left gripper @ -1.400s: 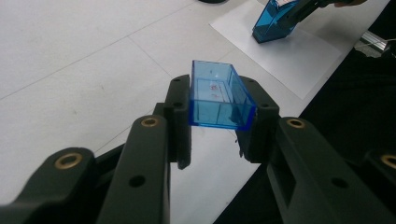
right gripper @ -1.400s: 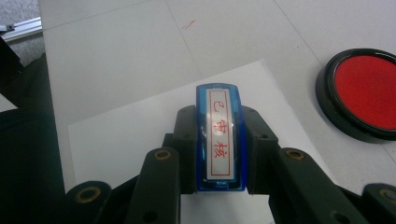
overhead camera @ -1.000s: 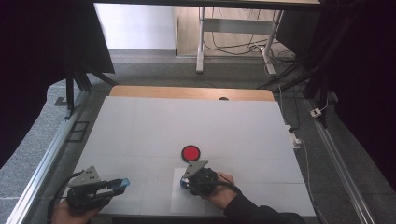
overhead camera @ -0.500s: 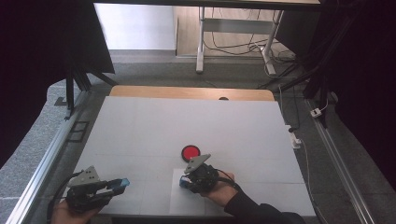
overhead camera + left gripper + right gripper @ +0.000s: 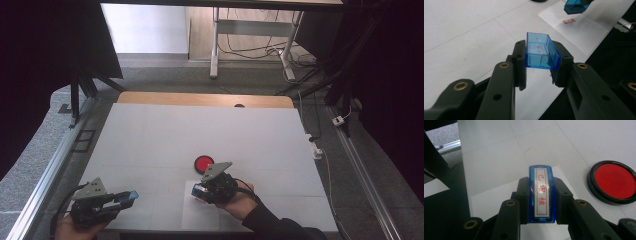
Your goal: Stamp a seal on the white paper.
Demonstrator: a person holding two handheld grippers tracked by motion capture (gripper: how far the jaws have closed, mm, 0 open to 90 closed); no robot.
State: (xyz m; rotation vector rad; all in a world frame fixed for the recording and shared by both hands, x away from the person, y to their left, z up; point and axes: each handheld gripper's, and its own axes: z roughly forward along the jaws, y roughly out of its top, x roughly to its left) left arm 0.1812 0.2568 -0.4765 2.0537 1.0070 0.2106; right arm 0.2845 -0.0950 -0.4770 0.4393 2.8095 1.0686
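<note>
My right tongs point(image 5: 541, 202) are clamped shut on a blue plastic rectangular stamp point(image 5: 541, 195), pads on its two long sides, its white label with red characters facing the camera on those tongs. My left tongs point(image 5: 541, 67) are closed on the clear blue plastic stamp cap point(image 5: 541, 53), an open hollow box, gripped across its width and held above the worktop.

Key relation: the stamp sits right over a white paper sheet point(image 5: 192, 212) under my right tongs point(image 5: 202, 192), long axis running away from me along the jaws. The paper already carries one small red imprint point(image 5: 569, 21), just beside the stamp as seen from the left gripper view. The round black ink pad with a red centre point(image 5: 615, 182) lies just beyond and to the right of the right tongs, near but not touching. My right hand is the nearer one to both pad and paper; my left tongs point(image 5: 125, 197) are well apart to the left, near the worktop's close edge. I judge the next move is either a press down on the paper or a short reach forward to the pad.

Worktop point(image 5: 200, 130) is white, matte, with faint panel seams, wooden strip at the far edge. Beyond: grey floor, a desk frame, loose cables, dark curtains at the sides.
</note>
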